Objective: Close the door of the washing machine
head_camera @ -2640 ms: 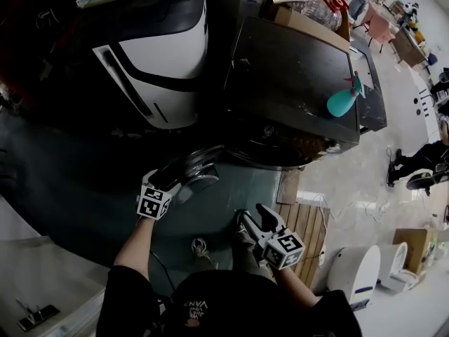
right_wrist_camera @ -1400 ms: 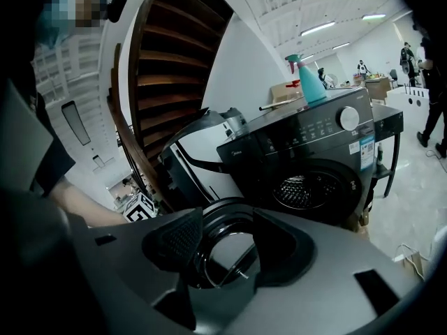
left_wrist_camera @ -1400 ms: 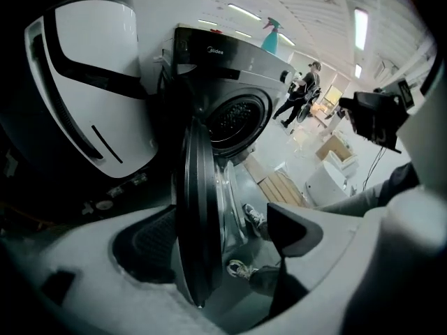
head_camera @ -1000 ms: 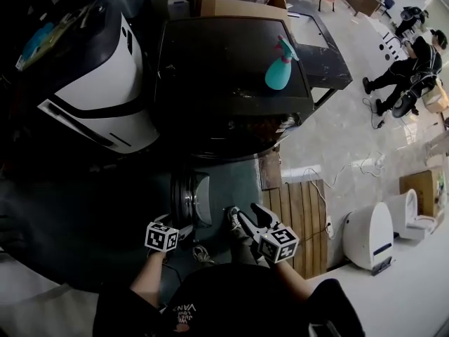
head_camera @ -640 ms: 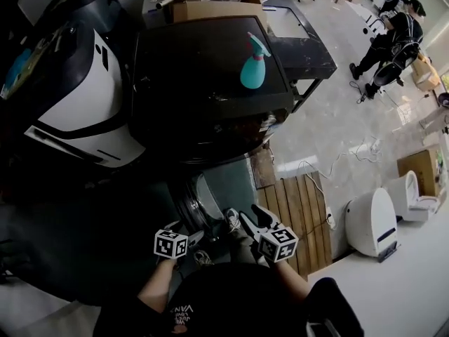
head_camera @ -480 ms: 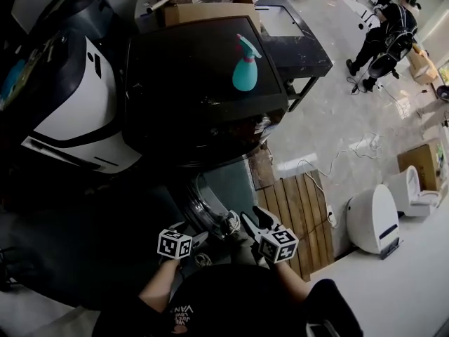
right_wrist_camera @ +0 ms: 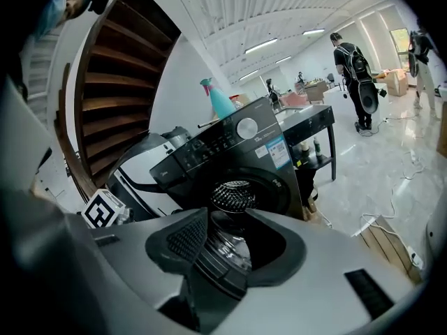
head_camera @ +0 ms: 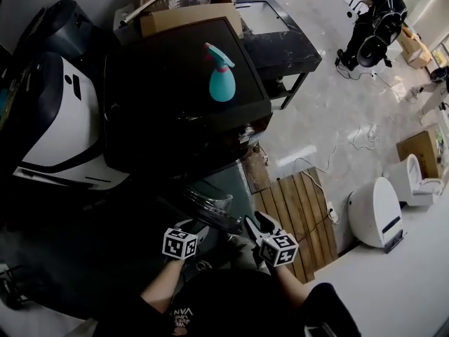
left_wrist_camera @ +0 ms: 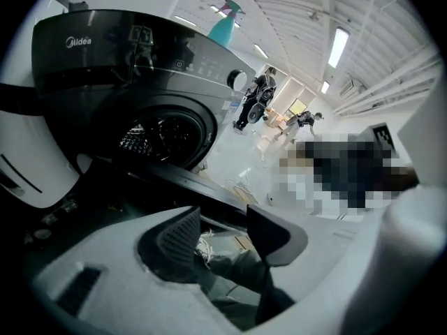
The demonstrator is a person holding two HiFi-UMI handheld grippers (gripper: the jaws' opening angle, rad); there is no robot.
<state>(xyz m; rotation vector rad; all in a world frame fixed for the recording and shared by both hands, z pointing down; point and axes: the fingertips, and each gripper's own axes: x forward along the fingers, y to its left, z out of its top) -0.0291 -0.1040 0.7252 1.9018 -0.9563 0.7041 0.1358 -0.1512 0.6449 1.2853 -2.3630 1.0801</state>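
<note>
- Door (head_camera: 210, 206) of washing machine (head_camera: 175, 104): hung open, low before the drum mouth (right_wrist_camera: 234, 195), just beyond both grippers.
- Left gripper (left_wrist_camera: 220, 218): just narrowed to mid width, clamped on nothing, door's dark edge just past the tips.
- Right gripper (right_wrist_camera: 227, 218): just eased inward, jaws apart, door glass framed between them, no pad pressed on it.
- Judged risk: slipping off the curved rim on a glancing push, latch left uncaught; spray bottle (head_camera: 221, 76) toppled from the top by a slam.
- Floor (head_camera: 323, 97): pale, glossy, strewn with cables (head_camera: 330, 148); slatted wooden board (head_camera: 295, 209) beside the machine; people (head_camera: 372, 27) well apart.

Brand name "Midea" in pale letters, upper left front of the washing machine (left_wrist_camera: 140, 82).
</note>
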